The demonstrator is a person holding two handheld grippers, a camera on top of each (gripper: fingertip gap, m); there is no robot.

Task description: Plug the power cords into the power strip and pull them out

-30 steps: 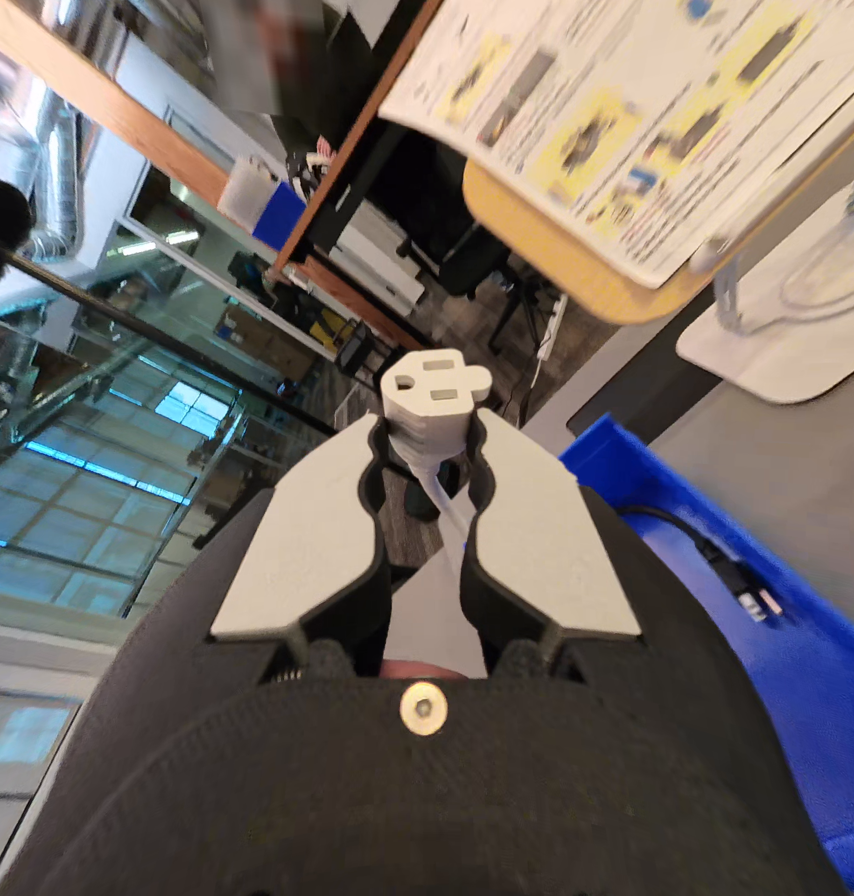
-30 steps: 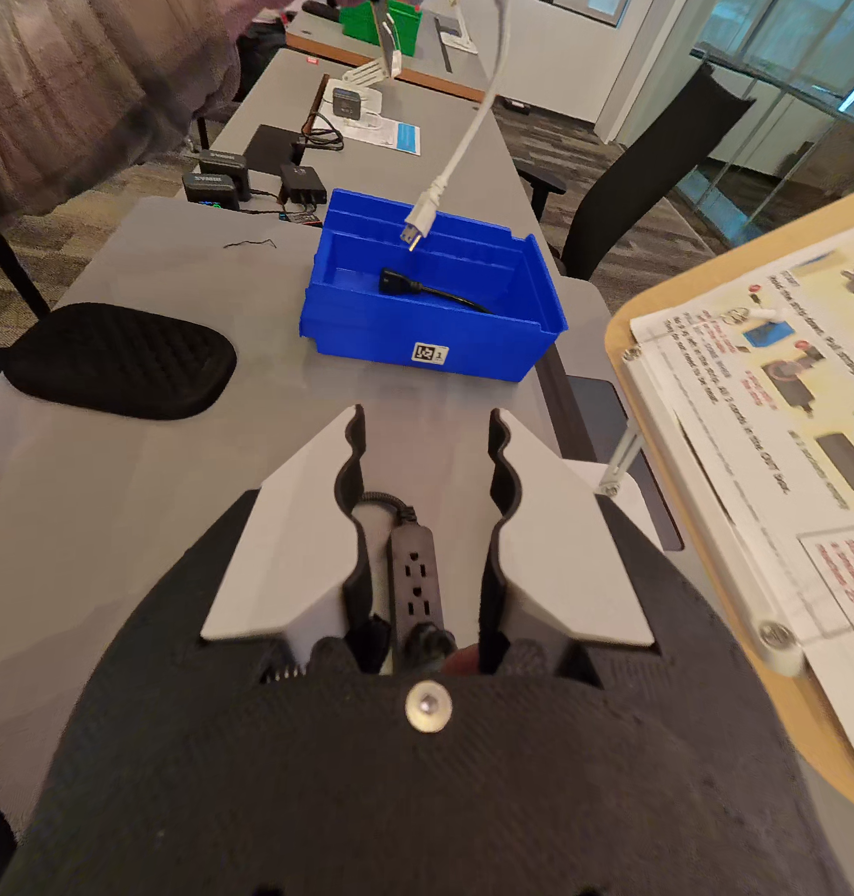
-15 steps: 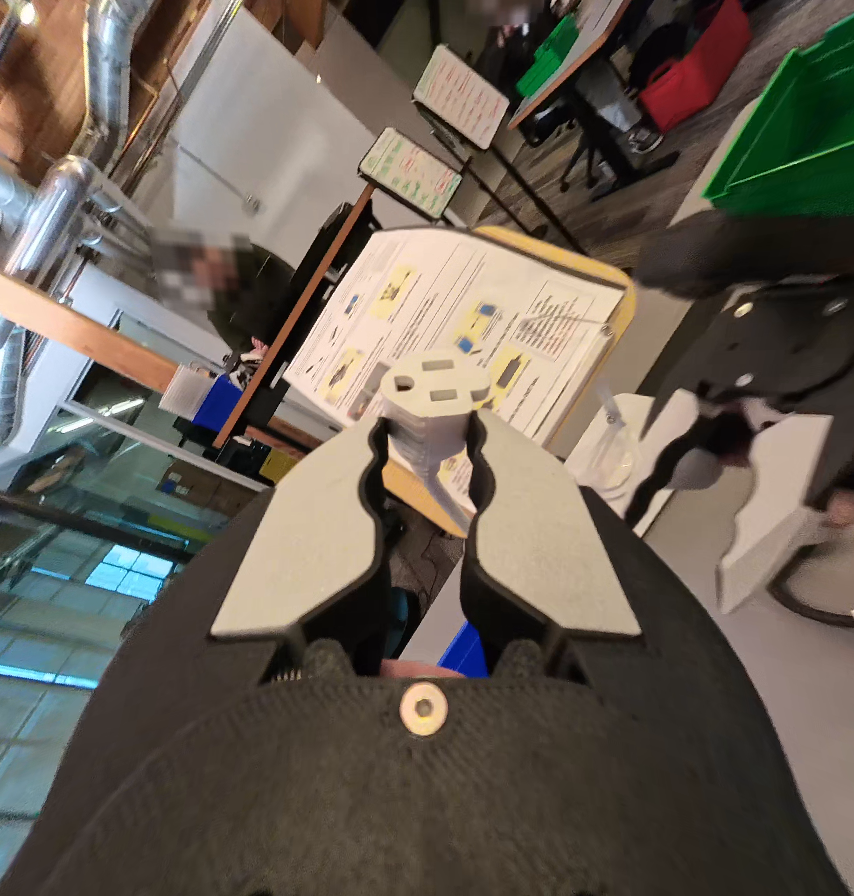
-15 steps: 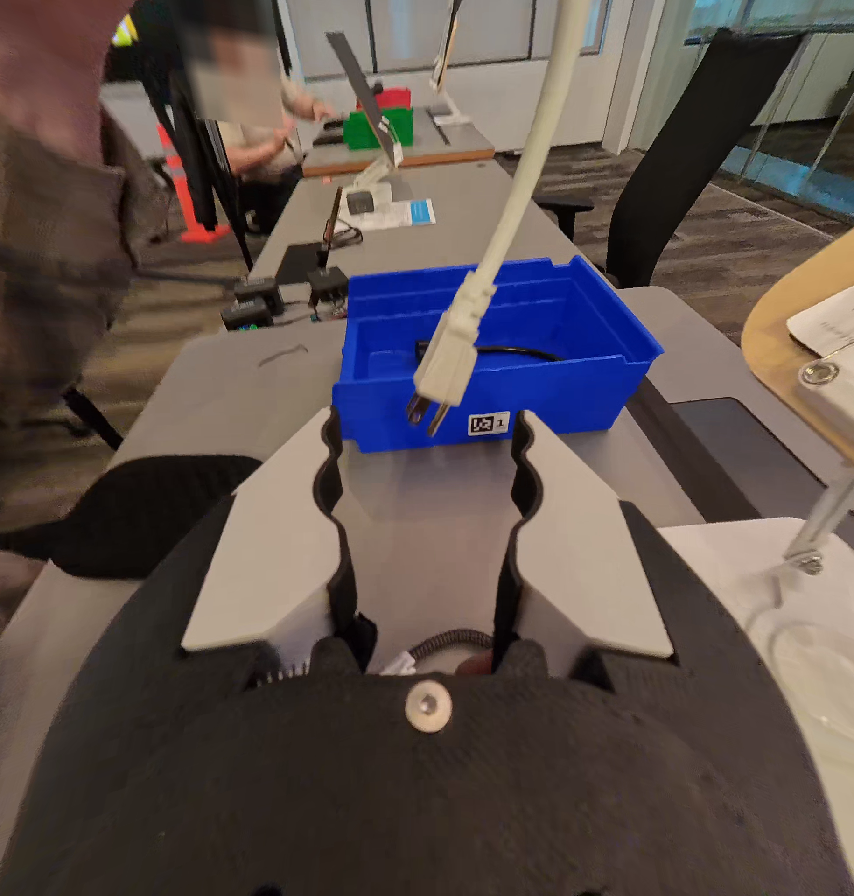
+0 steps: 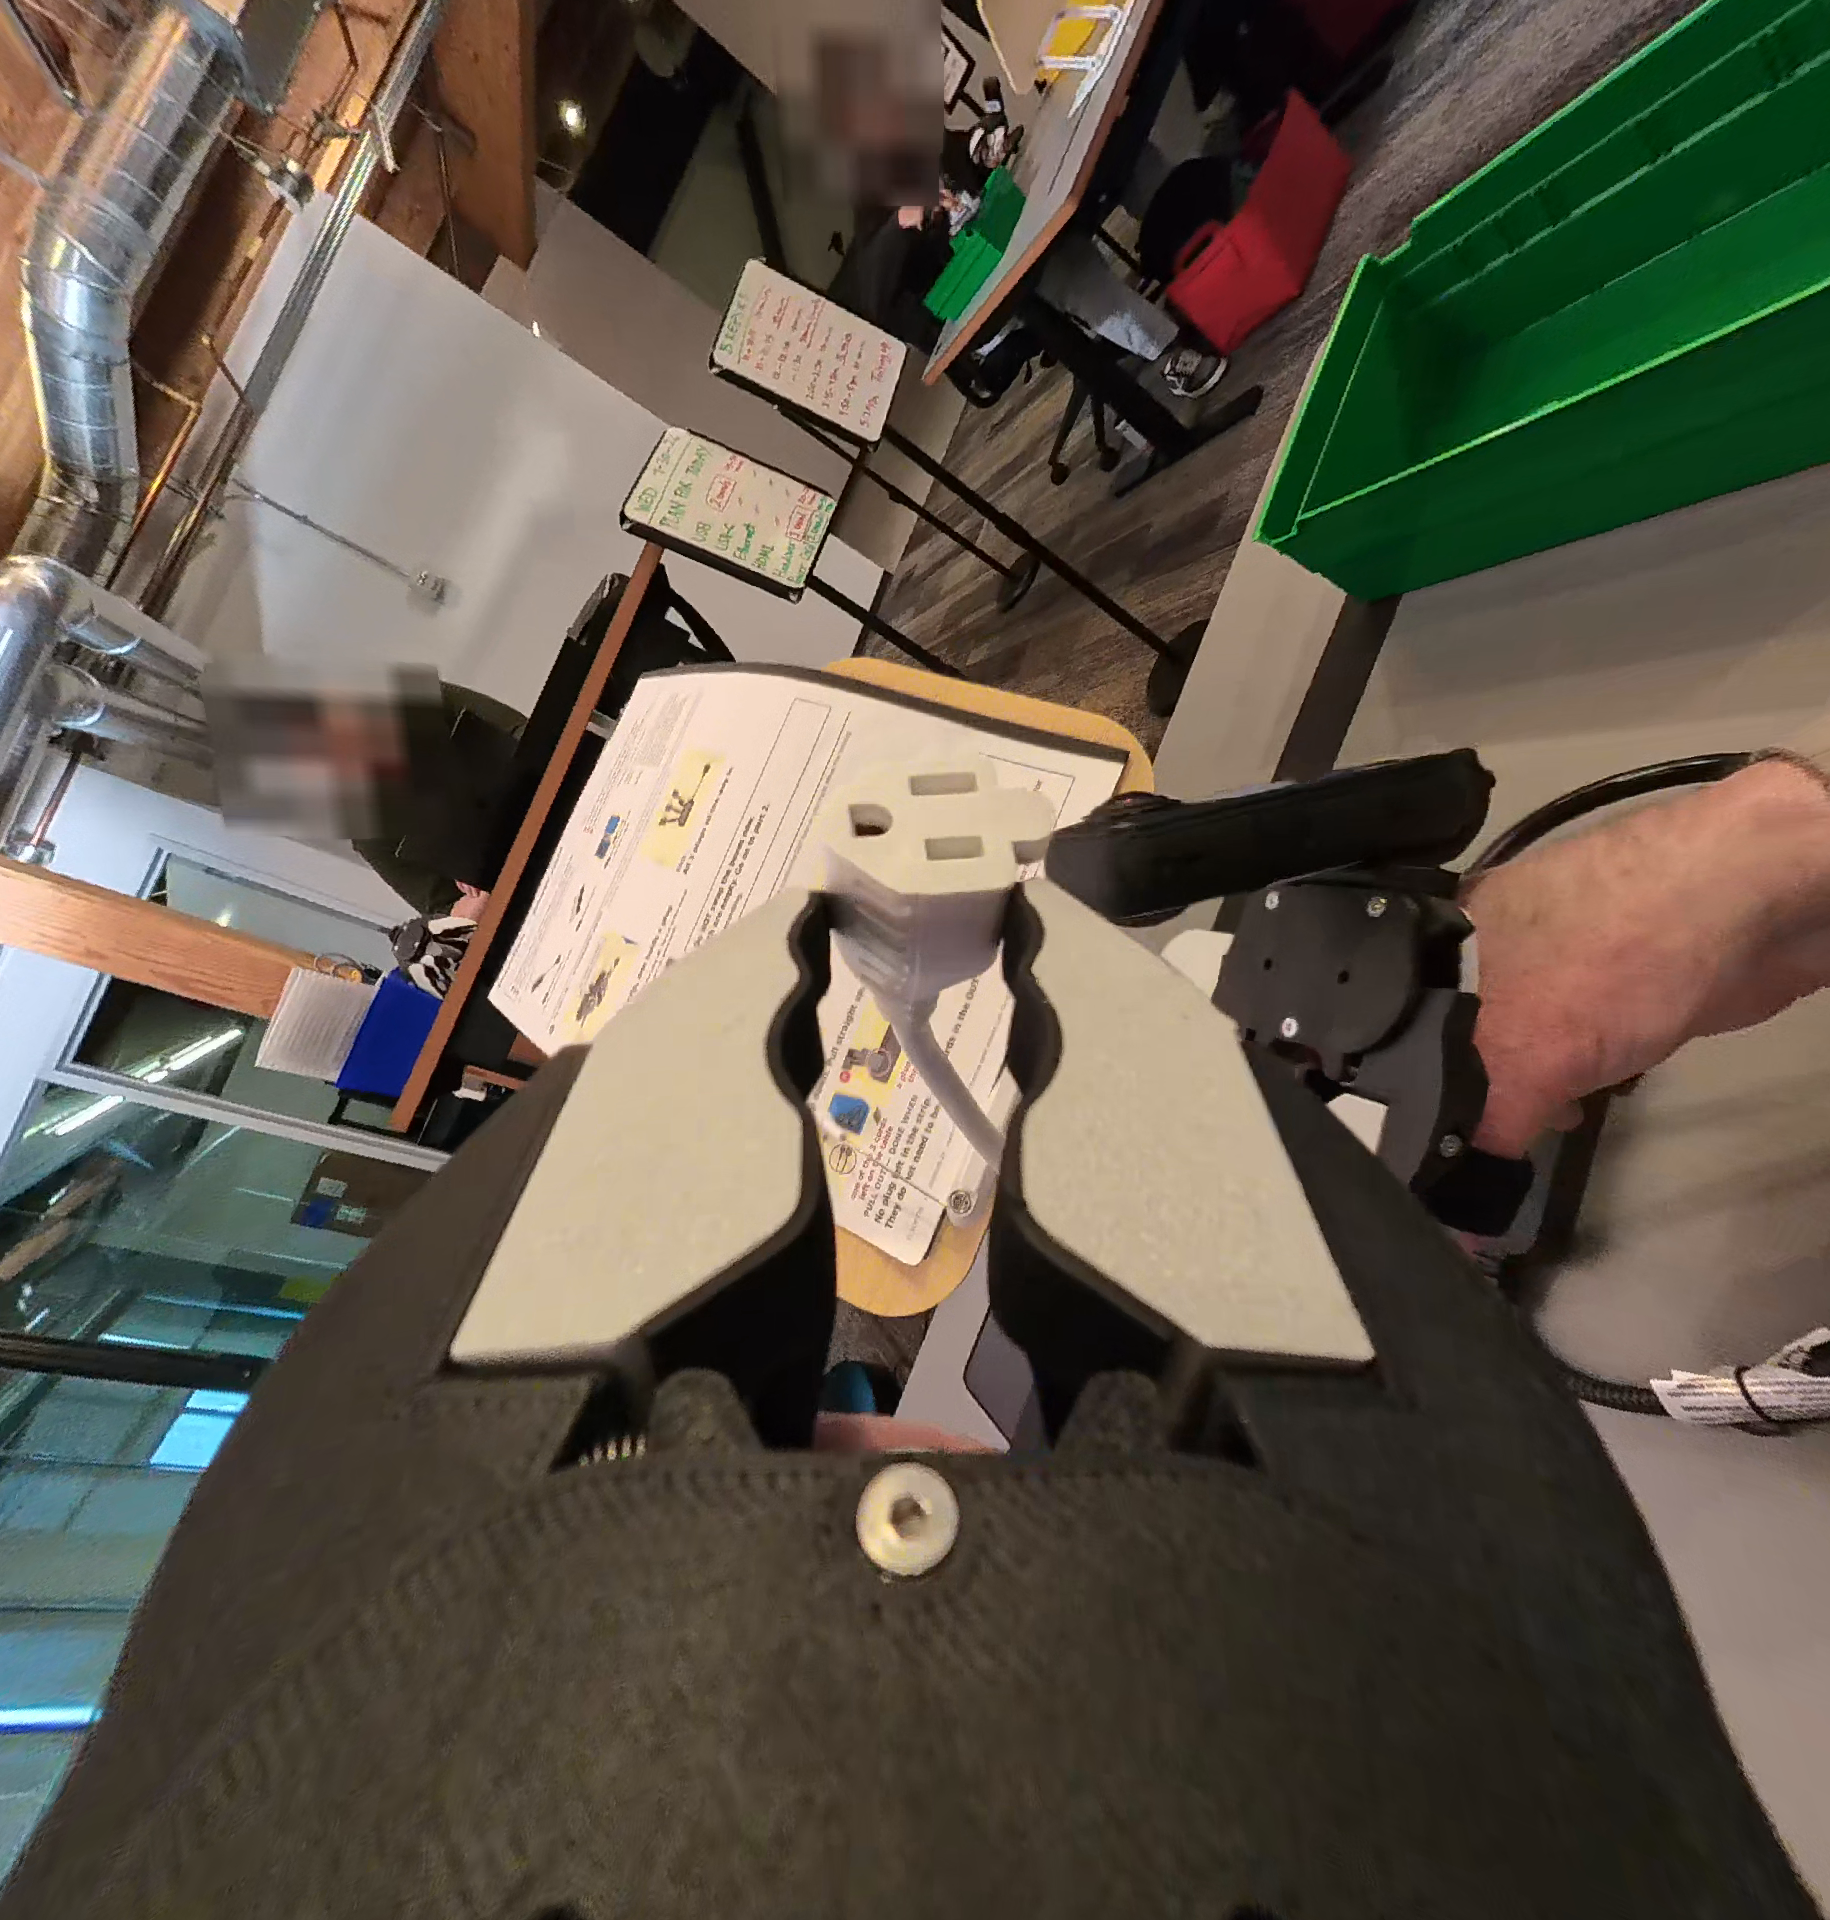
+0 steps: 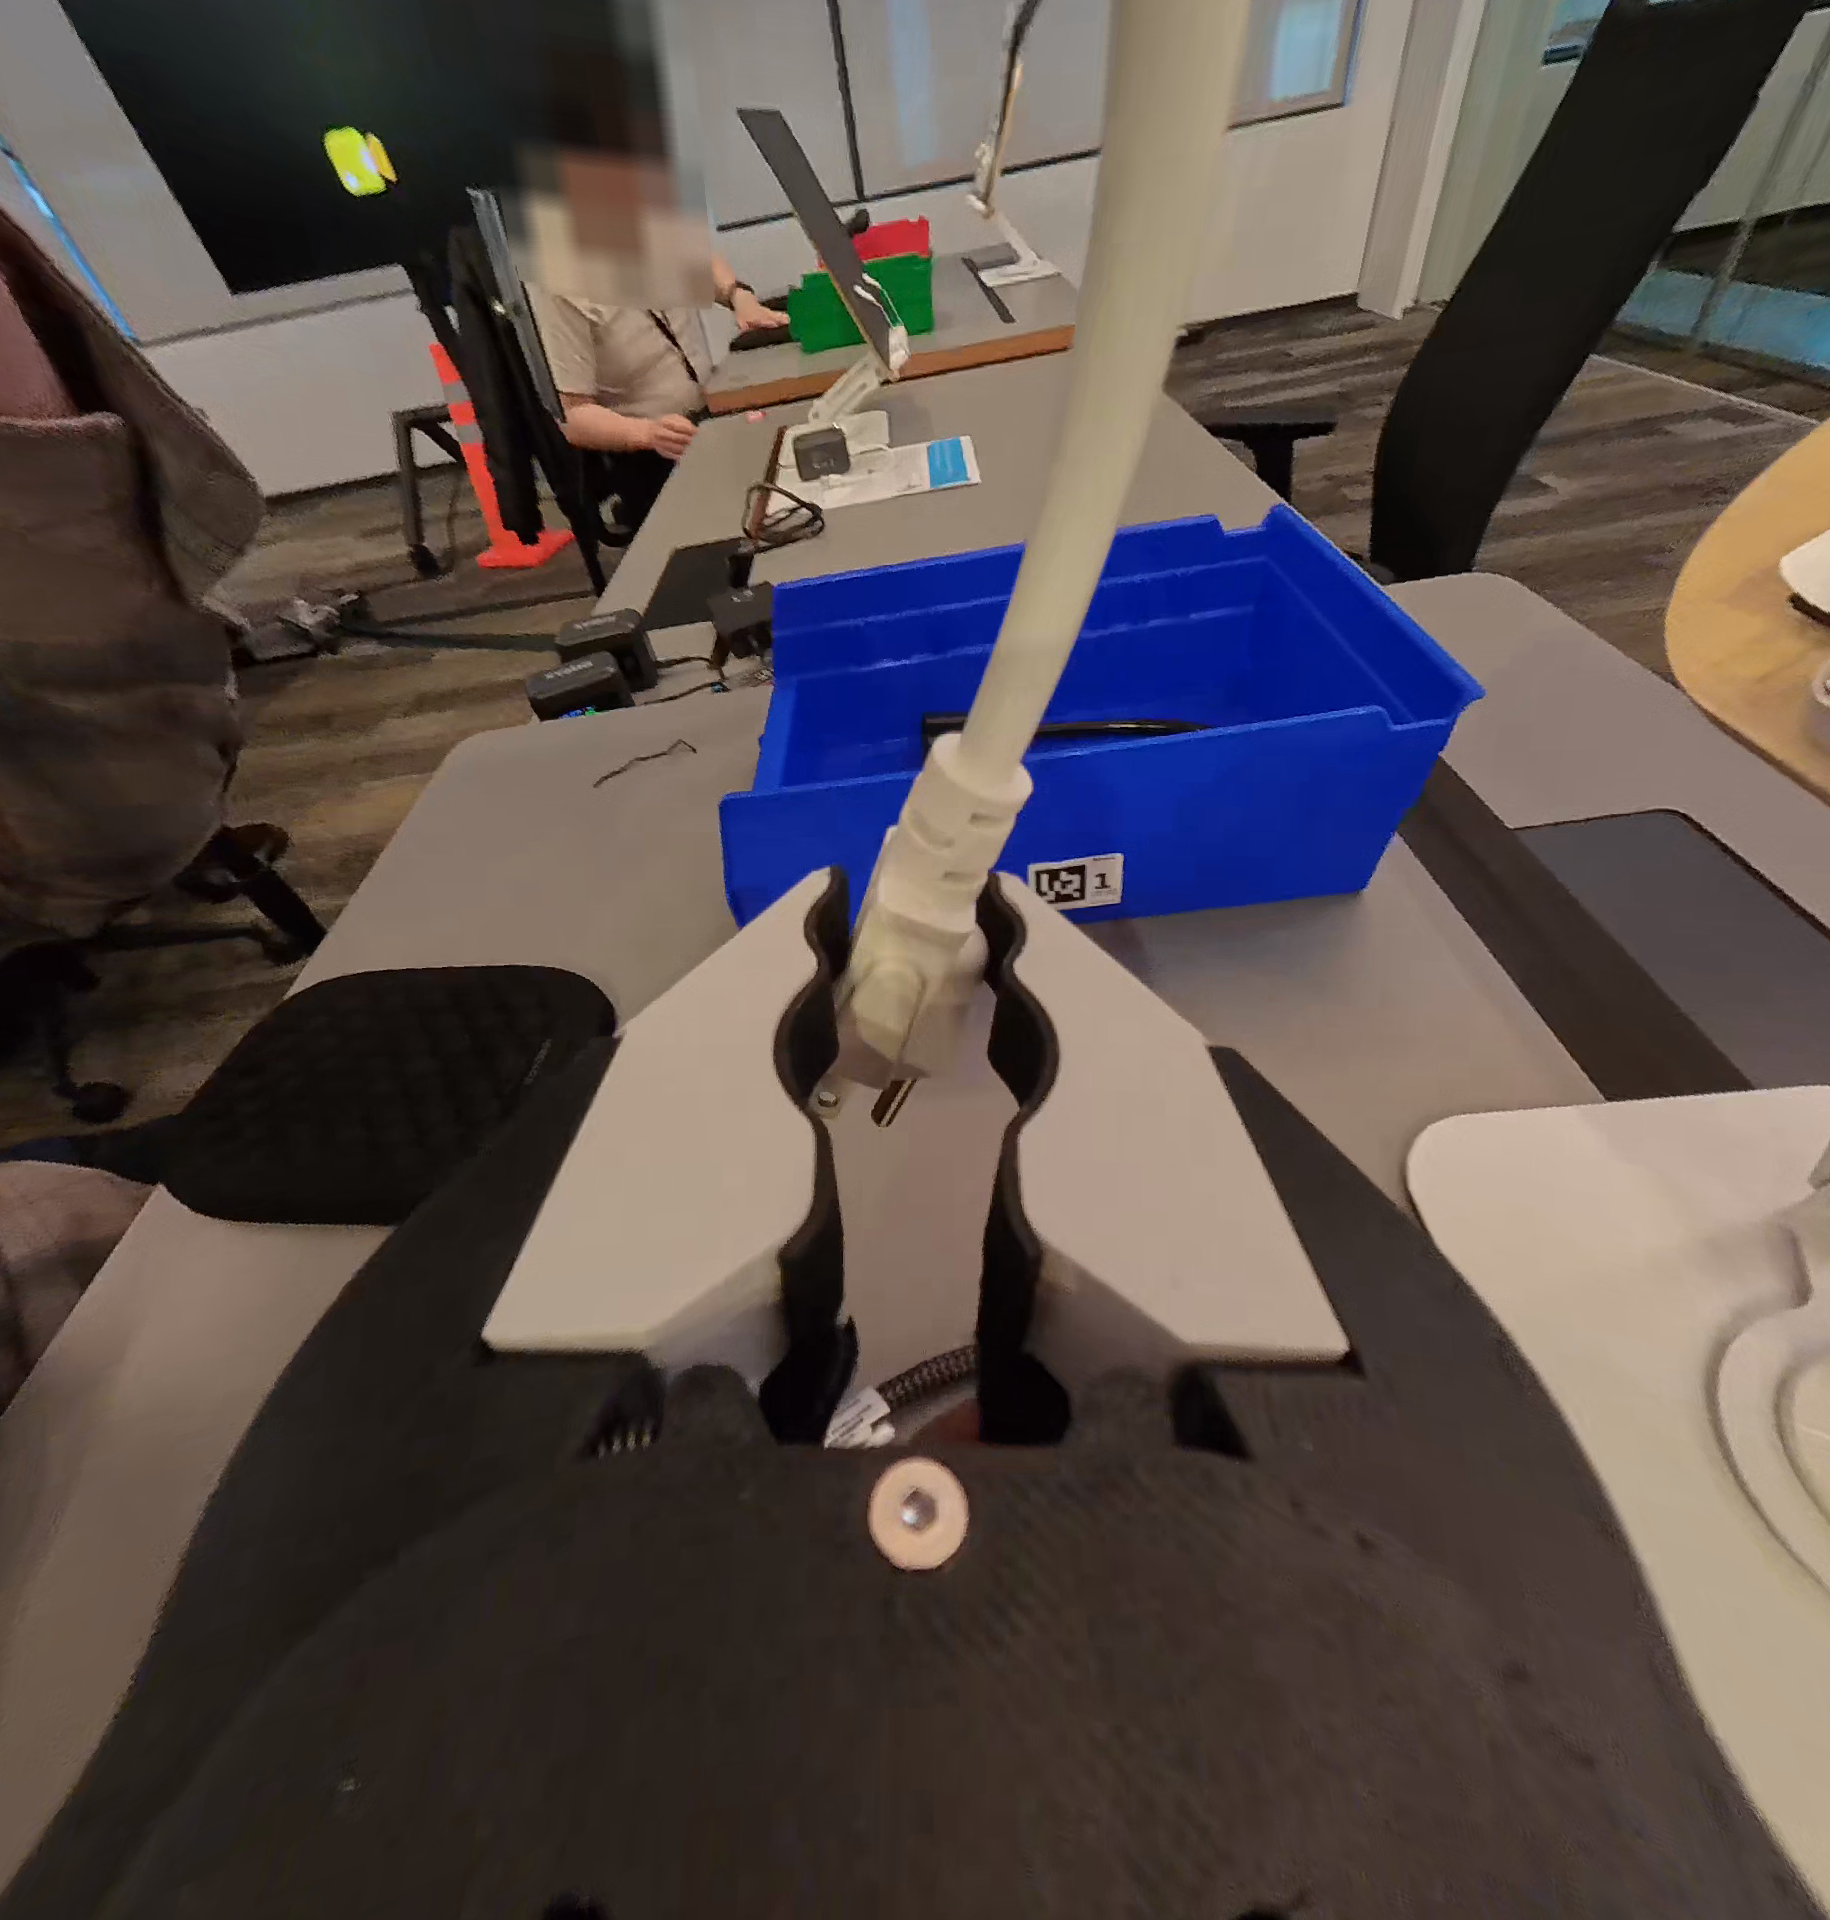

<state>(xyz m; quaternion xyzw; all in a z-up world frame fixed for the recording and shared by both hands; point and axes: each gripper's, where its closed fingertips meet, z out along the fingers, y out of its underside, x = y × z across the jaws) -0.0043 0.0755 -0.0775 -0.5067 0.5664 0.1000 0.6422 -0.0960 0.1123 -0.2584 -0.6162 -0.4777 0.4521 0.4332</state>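
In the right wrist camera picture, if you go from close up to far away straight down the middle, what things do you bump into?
Right gripper → white three-prong plug on its thick white cord, sitting between the jaws → blue plastic bin on the grey table → black chargers behind it → green bin on the far desk.

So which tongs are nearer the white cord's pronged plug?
Right. The right tongs are shut on the pronged plug, which sits between their tips. The left tongs grip the white socket end instead; no plug shows near them.
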